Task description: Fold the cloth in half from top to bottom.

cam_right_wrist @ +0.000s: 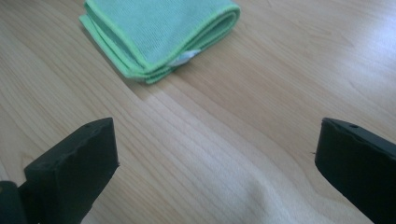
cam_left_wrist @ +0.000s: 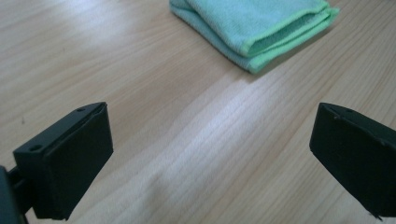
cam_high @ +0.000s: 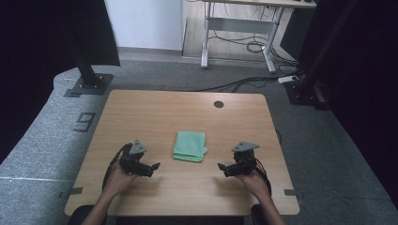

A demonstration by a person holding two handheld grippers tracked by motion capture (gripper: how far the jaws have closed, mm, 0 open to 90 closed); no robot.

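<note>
- Holding your left tongs (cam_high: 155, 167) with the jaws spread wide, you grip nothing; bare wood shows between them in the left gripper view.
- Your right tongs (cam_high: 221, 166) are equally wide apart and empty, hovering low over the worktop (cam_high: 155, 112) without touching the cloth.
- The folded green cloth (cam_high: 190, 146) lies flat near the middle of the worktop, between the two tongs and a little farther from you than both.
- Both tongs point inward, toward each other, and the cloth sits apart from each.
- Open wood surrounds the cloth on every side; the worktop's near edge runs just under your wrists, and a dark round hole (cam_high: 218, 104) sits near the far edge.
</note>
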